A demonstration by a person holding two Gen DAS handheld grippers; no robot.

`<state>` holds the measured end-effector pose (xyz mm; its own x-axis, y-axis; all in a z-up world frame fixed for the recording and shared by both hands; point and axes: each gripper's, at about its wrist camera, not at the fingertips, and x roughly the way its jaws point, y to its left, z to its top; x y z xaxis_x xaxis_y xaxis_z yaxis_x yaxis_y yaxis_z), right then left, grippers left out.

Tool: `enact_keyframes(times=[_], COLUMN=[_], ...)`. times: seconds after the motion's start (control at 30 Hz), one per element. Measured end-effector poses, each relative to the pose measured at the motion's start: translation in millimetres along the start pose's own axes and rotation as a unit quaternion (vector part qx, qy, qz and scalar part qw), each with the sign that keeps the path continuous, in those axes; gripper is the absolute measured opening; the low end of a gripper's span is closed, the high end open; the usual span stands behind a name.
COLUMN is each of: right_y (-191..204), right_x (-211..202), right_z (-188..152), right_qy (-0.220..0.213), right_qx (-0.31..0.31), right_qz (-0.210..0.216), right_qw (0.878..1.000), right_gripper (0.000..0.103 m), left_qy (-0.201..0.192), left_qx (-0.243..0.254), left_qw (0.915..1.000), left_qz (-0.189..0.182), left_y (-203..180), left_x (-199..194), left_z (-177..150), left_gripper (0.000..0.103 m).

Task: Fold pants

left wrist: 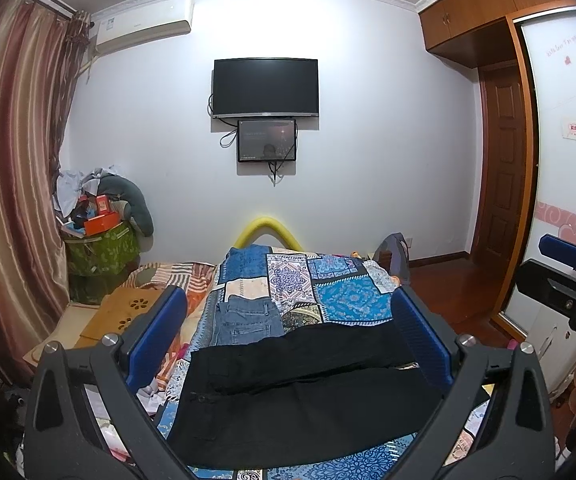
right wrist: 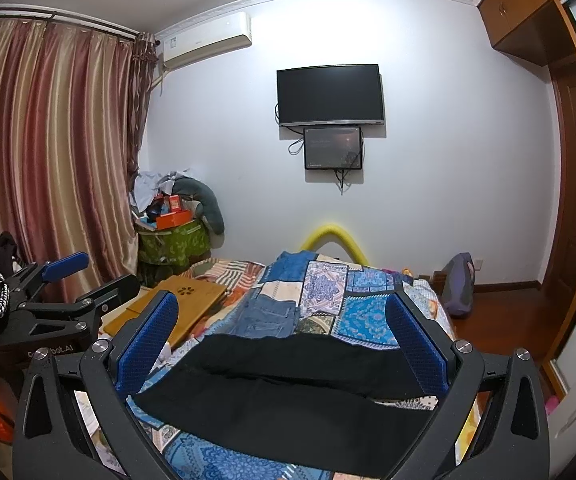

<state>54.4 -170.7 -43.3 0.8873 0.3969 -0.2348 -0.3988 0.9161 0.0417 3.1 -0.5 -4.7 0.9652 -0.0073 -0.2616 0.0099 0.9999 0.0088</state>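
Black pants [left wrist: 304, 396] lay across the patchwork bed [left wrist: 352, 300], left gripper [left wrist: 288, 336] and right gripper [right wrist: 283, 340] above them, fingers wide, holding nothing.

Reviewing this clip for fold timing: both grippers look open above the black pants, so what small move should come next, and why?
Probably lower both grippers to the near edge of the black pants and close on it. The left gripper and right gripper are both open and hold nothing, while the pants lie spread flat on the patchwork bedspread with folded jeans beyond, so a fold needs a grasp first.
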Motion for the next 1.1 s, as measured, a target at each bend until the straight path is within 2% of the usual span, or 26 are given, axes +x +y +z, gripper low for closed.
enact_keyframes(times=[1.1], right_y=[-0.5], right_x=[-1.1], right_z=[0.9], right_qy=[-0.004], right_qx=[0.001], right_qz=[-0.003], right_qw=[1.0], right_gripper=[0.103], left_qy=[-0.002], left_qx=[-0.007], left_qw=[0.9999], left_qz=[-0.01], left_y=[3.1], left_x=[-1.9], left_z=[1.0], left_gripper=[0.103])
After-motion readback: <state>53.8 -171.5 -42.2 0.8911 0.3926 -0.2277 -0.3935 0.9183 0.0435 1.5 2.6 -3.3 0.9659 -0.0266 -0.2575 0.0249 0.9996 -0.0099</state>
